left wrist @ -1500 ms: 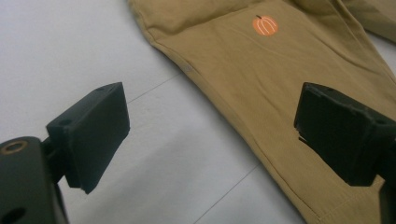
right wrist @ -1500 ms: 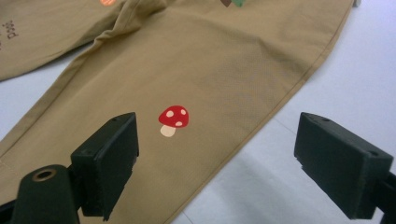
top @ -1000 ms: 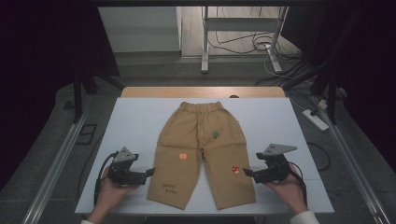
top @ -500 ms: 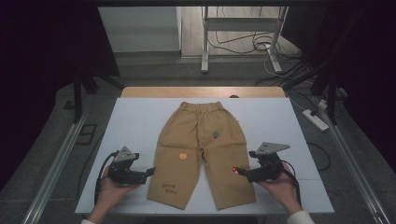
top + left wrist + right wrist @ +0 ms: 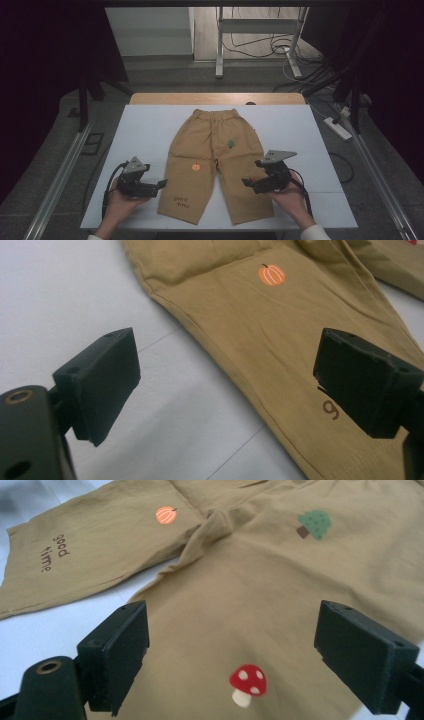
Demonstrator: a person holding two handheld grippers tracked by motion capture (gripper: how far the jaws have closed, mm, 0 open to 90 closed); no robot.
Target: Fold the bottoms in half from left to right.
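A pair of small tan cotton trousers [image 5: 216, 162] with an elastic waistband lies flat in the middle of the high view on a white table top [image 5: 135, 135], waistband toward the top of the frame and both legs spread toward the bottom. The left black two-jaw gripper [image 5: 159, 184], held in a hand [image 5: 120, 200] at the lower left of that view, sits low over the table just beside the outer edge of the leg printed with brown "good time" lettering [image 5: 181, 201]. In the left gripper view its jaws stand wide apart with nothing between them: one over bare white table, the other over the tan cloth, and a small orange pumpkin print [image 5: 272, 275] lies near the top of the frame. The right black two-jaw gripper [image 5: 246, 182], held in a hand [image 5: 290, 195] at the lower right of the high view, hovers over the other leg. In the right gripper view its jaws also gape wide and empty above the cloth, with a red-and-white mushroom print [image 5: 247, 684] between them at the bottom and a green tree print [image 5: 314, 523] at the upper right.
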